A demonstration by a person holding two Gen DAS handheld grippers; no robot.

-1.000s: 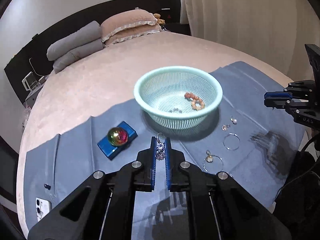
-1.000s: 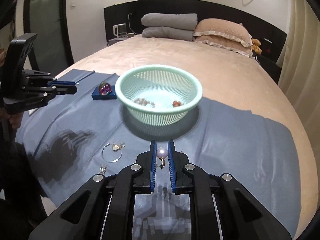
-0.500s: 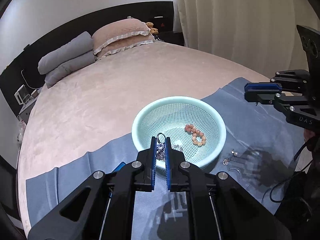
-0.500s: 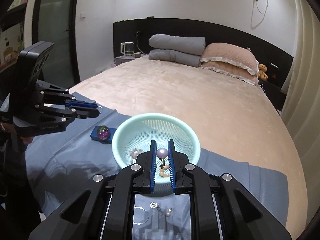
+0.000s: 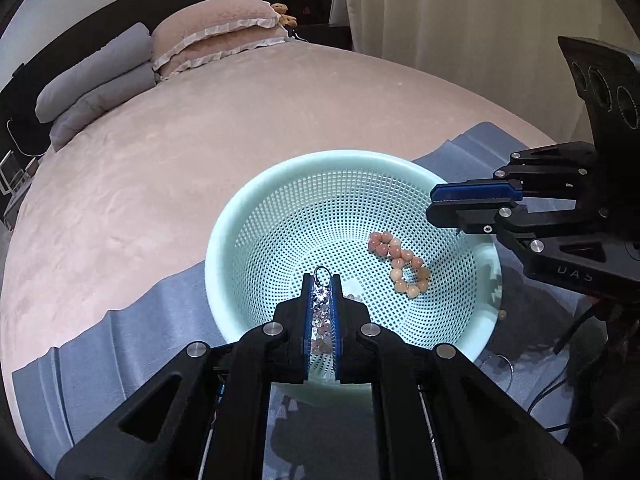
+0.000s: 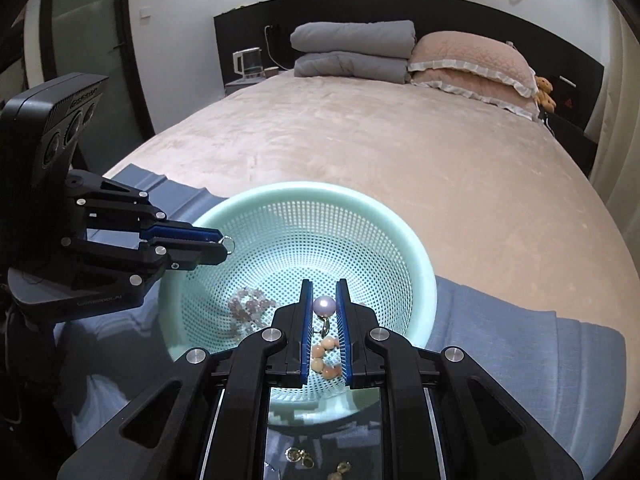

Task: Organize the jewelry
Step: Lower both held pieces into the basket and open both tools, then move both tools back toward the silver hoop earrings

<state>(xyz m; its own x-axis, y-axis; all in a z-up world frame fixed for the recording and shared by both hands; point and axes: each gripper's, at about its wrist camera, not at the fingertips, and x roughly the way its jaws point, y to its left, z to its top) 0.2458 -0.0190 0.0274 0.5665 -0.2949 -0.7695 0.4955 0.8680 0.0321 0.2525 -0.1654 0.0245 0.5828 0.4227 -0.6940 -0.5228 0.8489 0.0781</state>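
A mint green mesh basket (image 5: 256, 208) (image 6: 420, 264) stands on a blue cloth (image 5: 132, 344) (image 6: 500, 328) on the bed. Inside lie a peach bead bracelet (image 5: 400, 266) (image 6: 324, 356) and a pale pink bead bracelet (image 6: 250, 306). My left gripper (image 5: 321, 280) (image 6: 224, 240) hangs over the basket's near side, shut on a sparkling crystal earring (image 5: 321, 294) with a ring at its tip. My right gripper (image 6: 324, 285) (image 5: 434, 200) is over the basket too, shut on a pearl earring (image 6: 324, 306) whose hook dangles below.
Hoop earrings (image 5: 496, 364) and gold earrings (image 6: 298, 456) lie on the cloth near the basket. Grey folded blankets (image 6: 352, 50) and pink pillows (image 6: 472, 60) sit at the headboard. A kettle (image 6: 248, 62) stands on the nightstand. Curtains (image 5: 460, 20) hang at the bed's side.
Both grippers have moved forward from above the cloth to above the basket, each still holding its earring. The blue box with the iridescent ball has left both views.
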